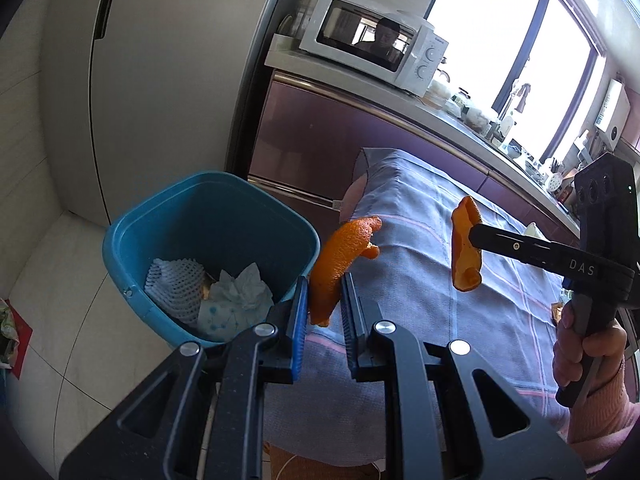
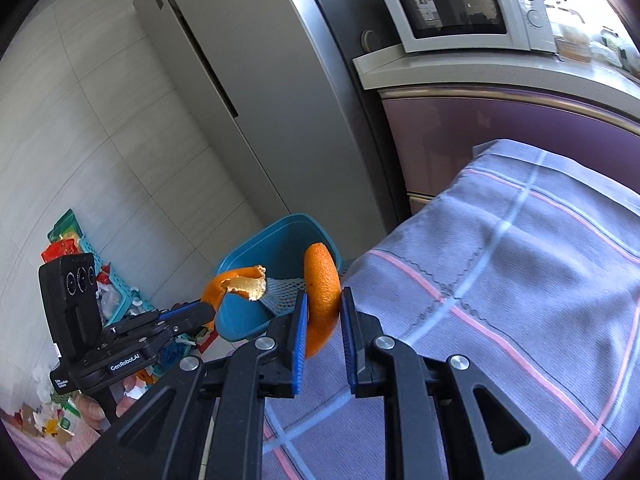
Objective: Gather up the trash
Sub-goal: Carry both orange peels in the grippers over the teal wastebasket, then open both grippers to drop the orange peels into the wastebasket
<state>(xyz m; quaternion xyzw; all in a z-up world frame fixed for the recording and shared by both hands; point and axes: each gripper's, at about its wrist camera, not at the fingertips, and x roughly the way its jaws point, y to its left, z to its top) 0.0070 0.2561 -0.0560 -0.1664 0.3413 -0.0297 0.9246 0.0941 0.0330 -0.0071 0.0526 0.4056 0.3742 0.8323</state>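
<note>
A blue trash bin [image 1: 168, 220] stands on the floor beside the table; it also shows in the right wrist view [image 2: 276, 248]. It holds white foam netting [image 1: 172, 284] and crumpled tissue [image 1: 236, 296]. My left gripper [image 1: 324, 300] is shut on an orange peel [image 1: 340, 260], held at the table's edge next to the bin's rim. My right gripper [image 2: 324, 312] is shut on a second orange peel [image 2: 320, 296] above the tablecloth, to the right of the left one. It appears in the left wrist view [image 1: 480, 236] with its peel [image 1: 464, 252].
The table carries a lilac checked cloth [image 2: 500, 280]. A tall grey fridge [image 1: 160, 80] stands behind the bin. A white microwave [image 1: 372, 40] sits on a purple counter cabinet [image 1: 320, 132]. Baskets and clutter [image 2: 80, 264] lie on the floor at the left.
</note>
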